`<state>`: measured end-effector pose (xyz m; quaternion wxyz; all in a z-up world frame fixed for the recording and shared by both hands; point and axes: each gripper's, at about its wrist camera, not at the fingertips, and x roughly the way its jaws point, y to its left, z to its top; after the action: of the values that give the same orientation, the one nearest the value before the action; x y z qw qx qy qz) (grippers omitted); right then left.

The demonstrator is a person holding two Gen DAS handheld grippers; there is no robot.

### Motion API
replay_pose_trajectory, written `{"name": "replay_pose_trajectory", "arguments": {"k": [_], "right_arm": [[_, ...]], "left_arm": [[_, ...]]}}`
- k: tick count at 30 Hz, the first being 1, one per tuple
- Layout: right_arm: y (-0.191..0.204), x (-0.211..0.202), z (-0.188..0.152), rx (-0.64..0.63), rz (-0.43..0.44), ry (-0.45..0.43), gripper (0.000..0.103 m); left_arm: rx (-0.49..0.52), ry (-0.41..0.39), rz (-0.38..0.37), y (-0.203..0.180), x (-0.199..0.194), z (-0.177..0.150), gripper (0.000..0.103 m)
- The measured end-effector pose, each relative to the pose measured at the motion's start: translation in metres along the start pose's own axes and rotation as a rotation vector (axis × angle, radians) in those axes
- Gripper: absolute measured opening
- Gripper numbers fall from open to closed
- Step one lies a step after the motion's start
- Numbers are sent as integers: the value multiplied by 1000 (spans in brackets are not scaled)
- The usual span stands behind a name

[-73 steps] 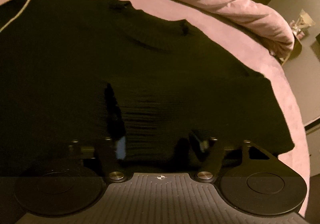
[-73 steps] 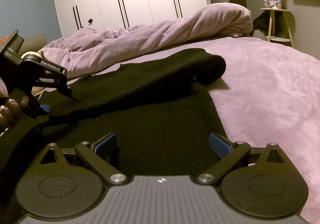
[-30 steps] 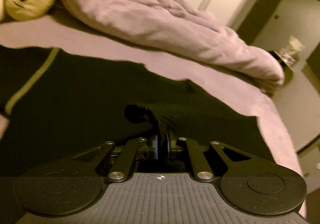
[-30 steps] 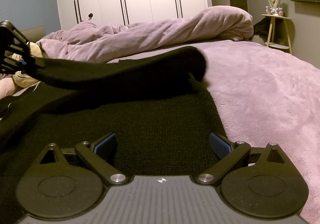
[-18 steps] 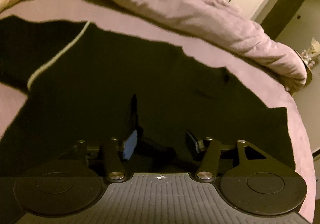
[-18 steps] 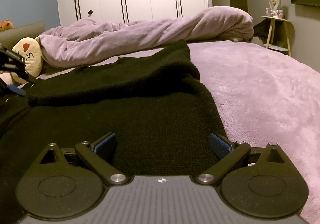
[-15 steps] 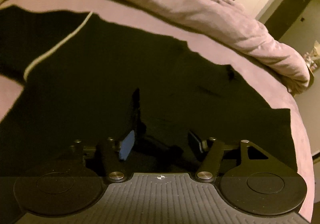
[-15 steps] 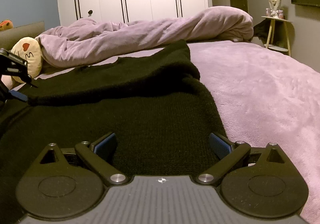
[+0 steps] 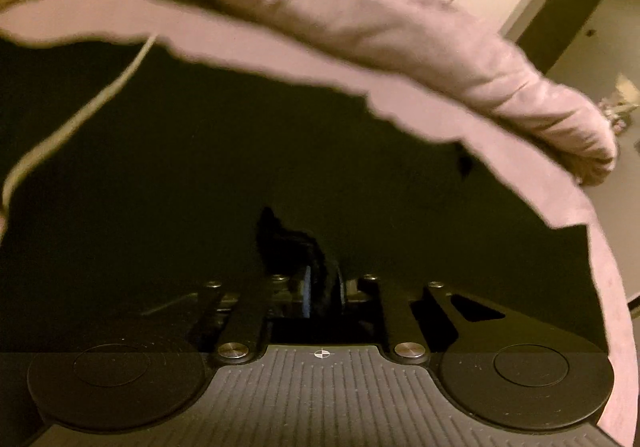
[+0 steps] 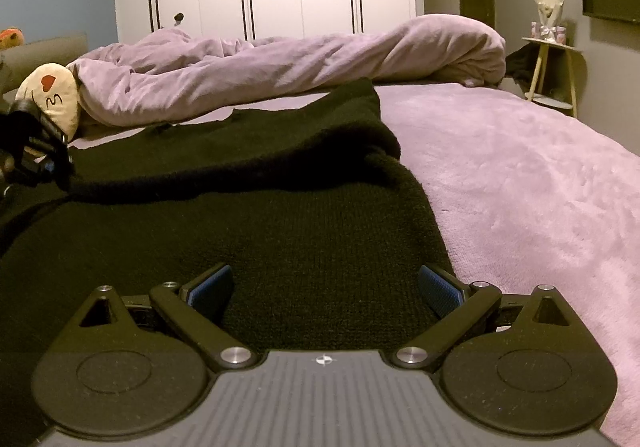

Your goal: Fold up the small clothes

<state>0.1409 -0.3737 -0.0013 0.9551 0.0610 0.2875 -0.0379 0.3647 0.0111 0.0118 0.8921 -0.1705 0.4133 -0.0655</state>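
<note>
- Black sweater (image 10: pixel 280 215): spread on the purple bed (image 10: pixel 520 175), one sleeve folded across.
- Left gripper (image 9: pixel 322 287): pinched onto a tuft of the sweater.
- Right gripper (image 10: pixel 326 285): jaws spread wide over the knit.

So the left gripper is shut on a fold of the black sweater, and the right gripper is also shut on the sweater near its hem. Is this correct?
Not quite. The left gripper is shut on a fold of the black sweater, but the right gripper is open: the right wrist view shows its blue pads spread wide apart over the knit near the hem, gripping nothing.
</note>
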Motion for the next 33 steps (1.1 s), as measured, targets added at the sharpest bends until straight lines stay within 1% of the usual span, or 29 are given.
{"name": "replay_pose_trajectory", "arguments": {"k": [3,5,7,8,9,10,11,13,15,18,21,24,26,29,31,32,33], "right_arm": [[3,1,5,-12,-20,20,99],[7,1,6,-24,-36,25,99],[9,1,6,-29,-56,25,99],[11,1,7,-34,-65,28,99],[12,2,7,-39,-73,31,99],[14,2,7,-41,-81,33,99],[15,3,7,-45,-92,39,99],[18,5,9,-48,-107,49,99],[20,7,9,-55,-118,56,99],[21,8,9,-65,-122,61,99],[22,8,9,-68,-121,60,99],[24,7,6,-74,-121,50,99],[24,7,4,-77,-121,41,99],[22,5,1,-76,-115,29,99],[21,4,0,-71,-108,22,99],[20,4,0,-69,-105,20,99],[20,3,0,-67,-102,19,99]], "left_arm": [[71,-79,-18,-12,-18,17,13],[93,-132,-11,-15,-30,27,13],[116,-191,34,-14,-40,35,14],[130,-213,74,-12,-42,37,18],[148,-214,121,-9,-41,38,19],[162,-192,134,-4,-39,37,19],[166,-165,138,2,-38,34,22],[163,-125,141,13,-38,22,24],[163,-107,140,20,-44,7,30],[143,-59,110,26,-53,-14,55],[118,-28,77,28,-65,-34,64],[111,-6,75,24,-71,-47,69],[114,5,80,20,-73,-52,76],[109,22,93,16,-73,-54,79],[83,22,97,19,-75,-53,83],[64,19,99,22,-76,-52,88],[39,14,103,28,-77,-49,89]]}}
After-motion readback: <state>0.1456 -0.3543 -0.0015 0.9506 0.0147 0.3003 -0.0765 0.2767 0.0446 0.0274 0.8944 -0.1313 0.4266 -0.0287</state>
